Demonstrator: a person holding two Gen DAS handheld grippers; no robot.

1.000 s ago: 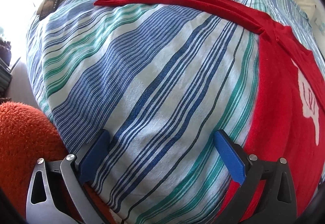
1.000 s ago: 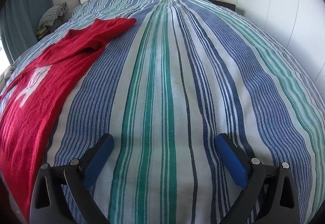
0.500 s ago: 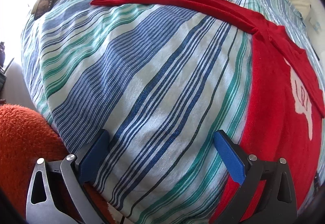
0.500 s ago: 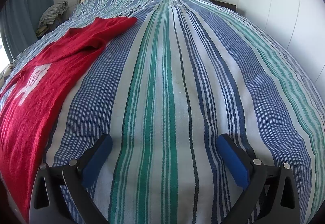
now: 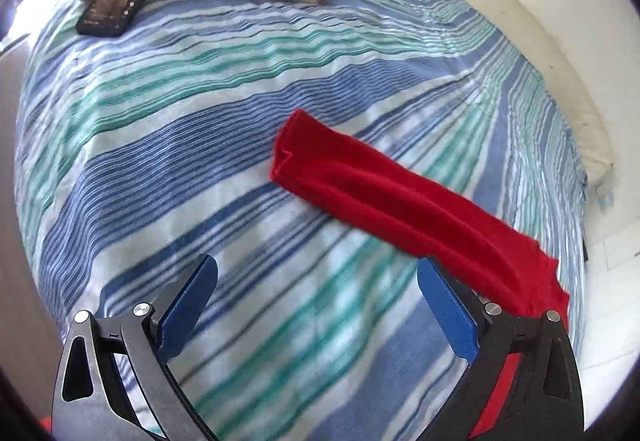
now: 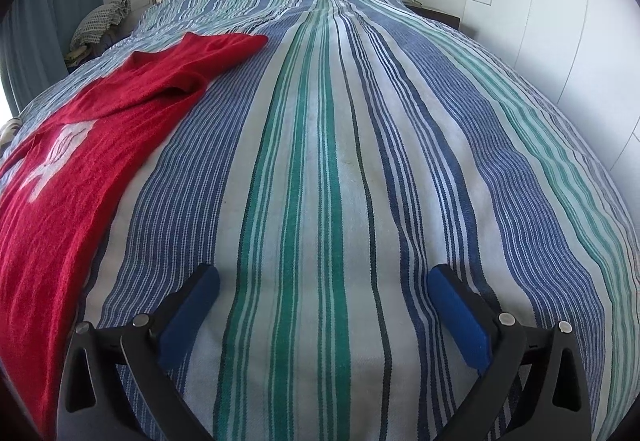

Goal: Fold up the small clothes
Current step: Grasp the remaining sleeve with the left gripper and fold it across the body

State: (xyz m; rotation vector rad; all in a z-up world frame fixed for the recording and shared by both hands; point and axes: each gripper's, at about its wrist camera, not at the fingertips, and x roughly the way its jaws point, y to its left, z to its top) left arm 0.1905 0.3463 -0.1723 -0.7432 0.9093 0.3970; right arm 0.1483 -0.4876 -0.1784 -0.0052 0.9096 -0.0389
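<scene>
Soft red knit top w/ white print [image 6: 80, 169] lies flat on striped blue-green bedspread [image 6: 320, 181]. Left gripper [image 5: 318, 305]: jaws wide, closing, nothing btwn. Right gripper [image 6: 324, 311]: jaws spread, empty. Aim for long red sleeve [image 5: 392, 197] end, pinch cuff only, not bedspread.

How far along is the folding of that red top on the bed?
Barely begun. The red top lies spread flat on the striped bedspread, its sleeve stretched out and no fold visible. In hand: nothing; the left gripper hangs near the sleeve, jaws closing on air, and the right gripper is open over bare cover. All the folding is left.
</scene>
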